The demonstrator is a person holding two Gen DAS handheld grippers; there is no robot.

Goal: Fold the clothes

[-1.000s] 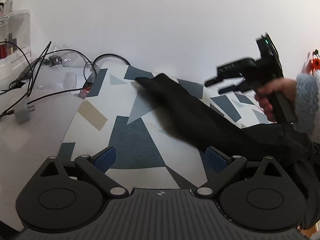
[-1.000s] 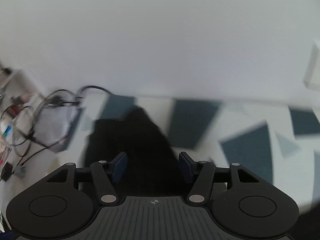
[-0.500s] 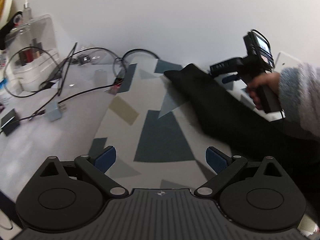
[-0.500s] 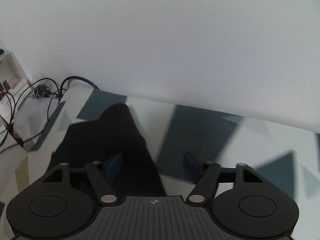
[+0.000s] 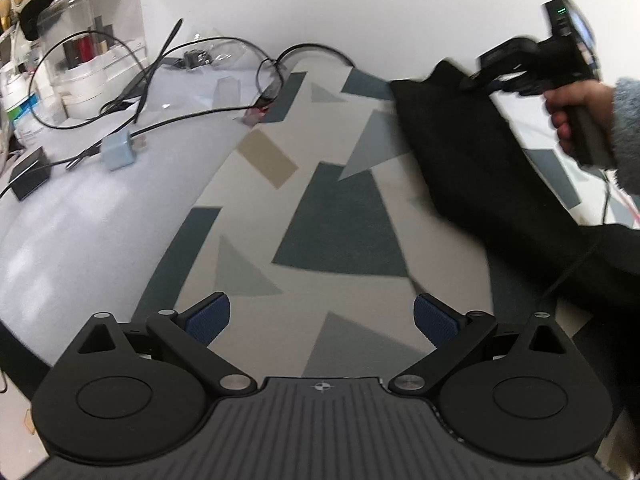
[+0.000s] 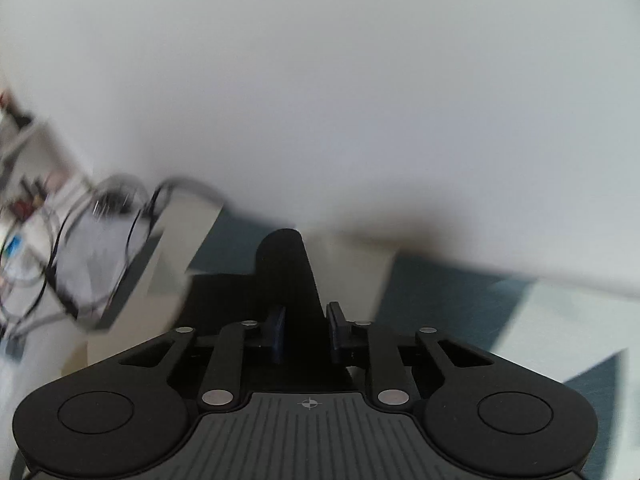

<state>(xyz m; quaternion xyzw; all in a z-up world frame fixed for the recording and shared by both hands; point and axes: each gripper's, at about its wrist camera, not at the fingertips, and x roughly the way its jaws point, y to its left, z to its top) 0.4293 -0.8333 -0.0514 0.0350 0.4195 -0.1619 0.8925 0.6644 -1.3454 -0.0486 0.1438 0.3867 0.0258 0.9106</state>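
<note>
A black garment (image 5: pixel 472 168) lies stretched across the patterned cloth (image 5: pixel 336 232) toward the far right. My right gripper (image 6: pixel 306 332) is shut on the far end of the black garment (image 6: pixel 288 276), which stands up between its fingers. In the left wrist view the right gripper (image 5: pixel 486 76) is held by a hand at the upper right, at the garment's far corner. My left gripper (image 5: pixel 322 316) is open and empty, above the patterned cloth, left of the garment.
Black cables (image 5: pixel 120 92), a small grey-blue adapter (image 5: pixel 118 150) and a black box (image 5: pixel 30 178) lie on the white table at left. A clear plastic organiser (image 5: pixel 96 52) with bottles stands at the far left. A white wall runs behind.
The right gripper has closed on the garment's far end and lifted it. The left gripper has drawn back and to the left, staying open.
</note>
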